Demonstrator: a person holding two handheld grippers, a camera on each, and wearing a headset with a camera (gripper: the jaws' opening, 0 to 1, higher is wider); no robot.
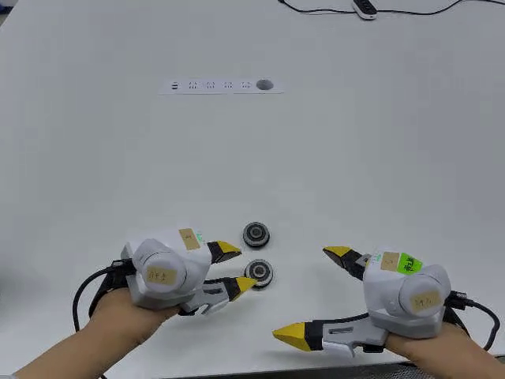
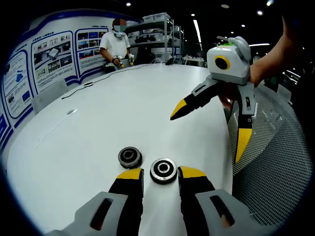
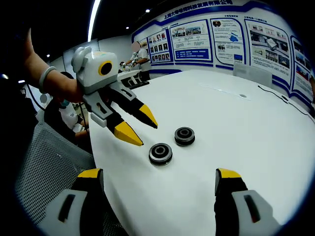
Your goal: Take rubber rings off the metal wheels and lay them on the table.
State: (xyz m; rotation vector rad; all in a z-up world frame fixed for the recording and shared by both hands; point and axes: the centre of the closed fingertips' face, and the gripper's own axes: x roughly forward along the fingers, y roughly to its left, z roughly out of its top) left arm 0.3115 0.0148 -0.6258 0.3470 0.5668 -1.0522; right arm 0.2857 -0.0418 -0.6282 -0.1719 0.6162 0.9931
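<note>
The white bench carries two wheels toward 6 o'clock in the head view. The near wheel sits just at 6 o'clock of the far wheel, not touching. A power strip lies flat well beyond them at 12 o'clock. A cable runs along the far edge at 1 o'clock.
</note>
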